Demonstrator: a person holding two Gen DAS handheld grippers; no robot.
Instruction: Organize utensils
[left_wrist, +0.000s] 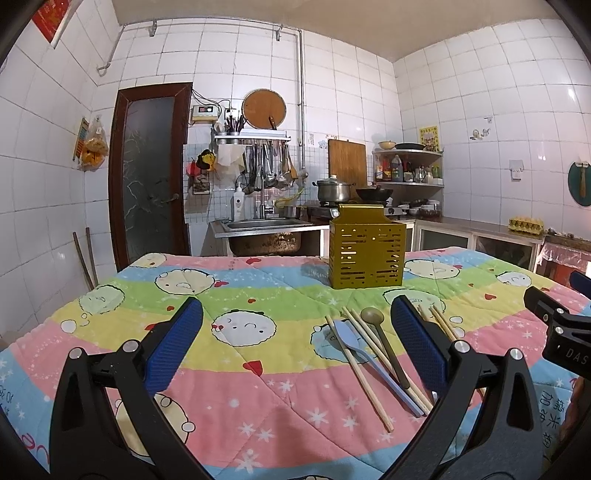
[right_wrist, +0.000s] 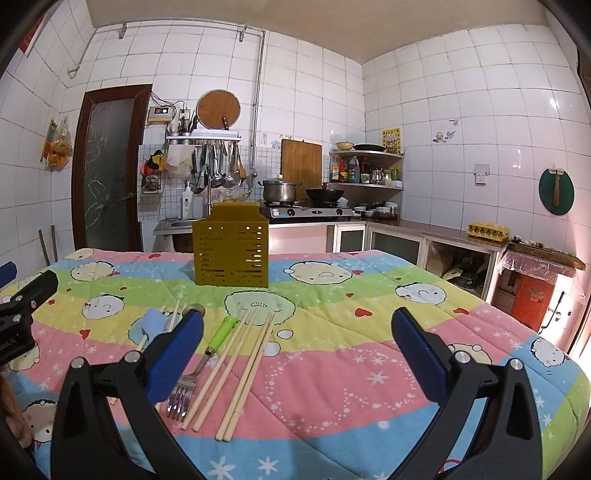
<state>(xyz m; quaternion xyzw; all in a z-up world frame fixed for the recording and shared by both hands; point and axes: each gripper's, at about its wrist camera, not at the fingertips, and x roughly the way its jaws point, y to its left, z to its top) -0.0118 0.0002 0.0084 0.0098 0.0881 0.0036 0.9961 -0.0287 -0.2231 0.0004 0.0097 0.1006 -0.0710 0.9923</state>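
Both grippers hover above the cartoon-print quilt (right_wrist: 332, 354), jaws spread wide and holding nothing. In the left wrist view, the left gripper (left_wrist: 295, 314) frames bare quilt; a blue spatula (left_wrist: 364, 360), an olive spoon (left_wrist: 384, 341) and wooden chopsticks (left_wrist: 354, 369) lie just inside its right finger. In the right wrist view, the right gripper (right_wrist: 297, 325) has a green-handled fork (right_wrist: 207, 354) and two chopstick pairs (right_wrist: 236, 373) lying beside its left finger. The yellow slotted utensil holder (right_wrist: 231, 251) stands upright farther back, well apart from both.

Black hand-held gripper (left_wrist: 295, 347), blue pads (left_wrist: 173, 349)
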